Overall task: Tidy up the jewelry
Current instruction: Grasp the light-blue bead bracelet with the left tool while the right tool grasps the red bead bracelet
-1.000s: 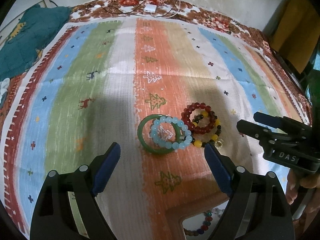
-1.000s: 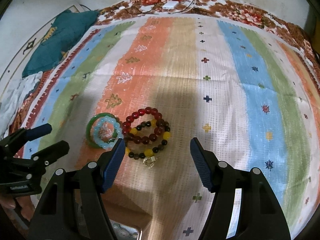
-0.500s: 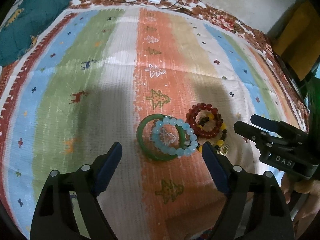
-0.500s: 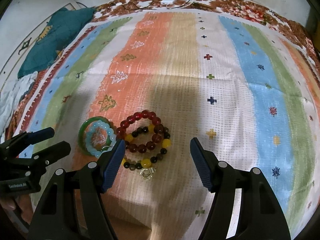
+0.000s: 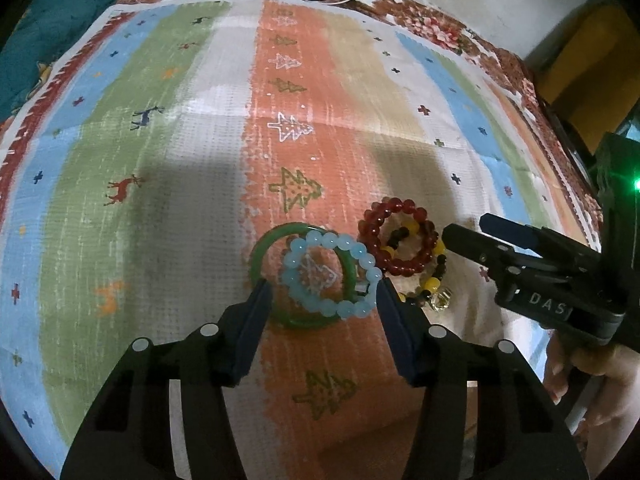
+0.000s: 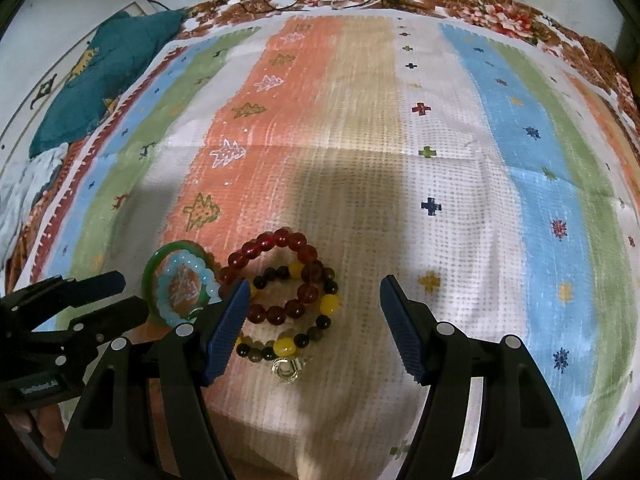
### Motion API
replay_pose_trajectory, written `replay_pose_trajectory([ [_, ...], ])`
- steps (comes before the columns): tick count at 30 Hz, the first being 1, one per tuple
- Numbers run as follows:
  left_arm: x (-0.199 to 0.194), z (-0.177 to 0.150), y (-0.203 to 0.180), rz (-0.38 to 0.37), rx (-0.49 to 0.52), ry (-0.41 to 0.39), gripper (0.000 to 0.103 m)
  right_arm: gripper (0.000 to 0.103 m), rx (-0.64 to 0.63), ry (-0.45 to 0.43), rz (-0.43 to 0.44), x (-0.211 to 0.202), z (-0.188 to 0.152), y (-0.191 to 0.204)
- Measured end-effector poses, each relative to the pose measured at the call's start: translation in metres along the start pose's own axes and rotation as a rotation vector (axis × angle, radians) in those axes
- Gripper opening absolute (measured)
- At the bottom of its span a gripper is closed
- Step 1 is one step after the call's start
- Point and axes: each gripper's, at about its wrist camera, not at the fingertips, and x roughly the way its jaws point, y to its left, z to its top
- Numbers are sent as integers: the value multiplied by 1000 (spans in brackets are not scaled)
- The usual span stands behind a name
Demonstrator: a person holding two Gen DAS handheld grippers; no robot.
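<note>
Closing in on the jewelry, both hands are only starting the work — nothing is sorted yet as far as the two views show. Four pieces are lying in one tight cluster on the striped cloth (image 5: 192, 184) that is covering the bed: a green bangle (image 5: 261, 258) with a pale blue bead bracelet (image 5: 296, 250) resting across it, and just to their right a dark red bead bracelet (image 5: 394, 206) overlapping a dark-and-yellow bead strand (image 6: 326, 304) that is ending in a small clear charm (image 6: 286, 368).

The left gripper (image 5: 322, 294) is pointing steeply down at the green bangle and the blue bracelet; its jaws have just been closing to a middling gap and are now bracketing the pair, the tips sitting at the bangle's outer edges. Whether the pads are already pressing on it is not clear — I am reading it as about to grip, not gripping. The right gripper (image 6: 314, 298) is standing fairly wide above the red bracelet and the yellow strand, holding nothing.

So every piece is still waiting to be lifted, separated and put away. No box or tray is showing in either current view, so where the pieces are going cannot be told. The overlaps are the risk: a lift of one ring may be dragging its neighbour along.
</note>
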Motion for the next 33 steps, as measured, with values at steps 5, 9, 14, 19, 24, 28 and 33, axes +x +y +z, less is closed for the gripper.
replay_pose_trajectory([
  [5, 7, 4, 2, 5, 1, 7, 51, 67, -4, -1, 0, 4, 5, 0],
  [9, 14, 6, 4, 6, 5, 19, 46, 67, -13, 11, -3, 12, 7, 1],
  [14, 20, 9, 6, 6, 6, 31, 38, 67, -16, 23, -4, 22, 10, 1],
  [19, 25, 10, 6, 8, 6, 47, 31, 67, -15, 33, -1, 30, 13, 1],
  [24, 31, 9, 13, 17, -11, 59, 31, 67, -20, 46, -4, 37, 13, 2],
  [28, 34, 8, 16, 25, -11, 65, 28, 66, -31, 51, -4, 40, 14, 5],
  [33, 35, 7, 14, 34, 1, 62, 25, 52, -35, 67, 3, 48, 14, 7],
])
